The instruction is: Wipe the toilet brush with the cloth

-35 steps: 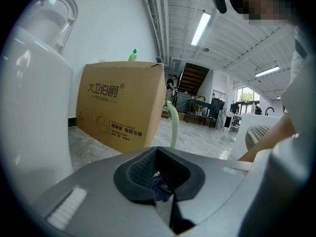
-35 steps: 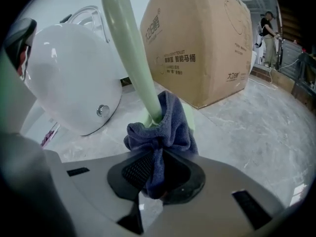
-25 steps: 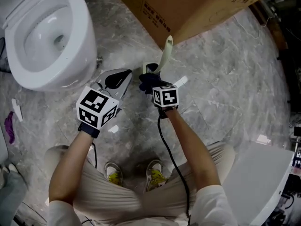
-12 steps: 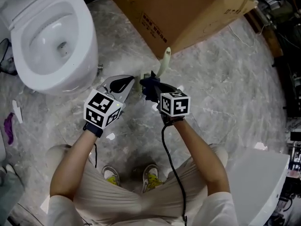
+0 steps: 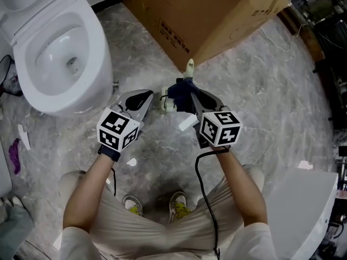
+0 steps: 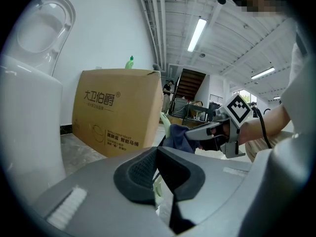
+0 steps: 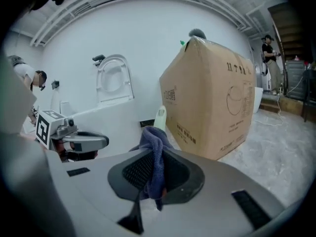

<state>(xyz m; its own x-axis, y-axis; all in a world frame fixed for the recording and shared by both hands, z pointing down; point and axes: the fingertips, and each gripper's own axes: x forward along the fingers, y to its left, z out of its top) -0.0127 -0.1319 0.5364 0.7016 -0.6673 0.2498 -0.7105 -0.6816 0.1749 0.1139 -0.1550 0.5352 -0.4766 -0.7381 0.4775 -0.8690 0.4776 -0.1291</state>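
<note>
On the veined marble floor (image 5: 260, 80), the right gripper (image 5: 191, 95) clamps a soft dark-blue cloth (image 5: 178, 91) beside the slim pale-green toilet brush (image 5: 189, 69); the left gripper (image 5: 146, 97) is closed.

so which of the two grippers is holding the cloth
The right gripper: its jaws are shut on the dark blue cloth, which bunches up out of them. The left gripper has no cloth between its jaws.

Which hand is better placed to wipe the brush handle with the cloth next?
Right. The right gripper is shut on the cloth, which sits right by the brush handle. The left gripper has its jaws together with no cloth in them, off to one side.
</note>
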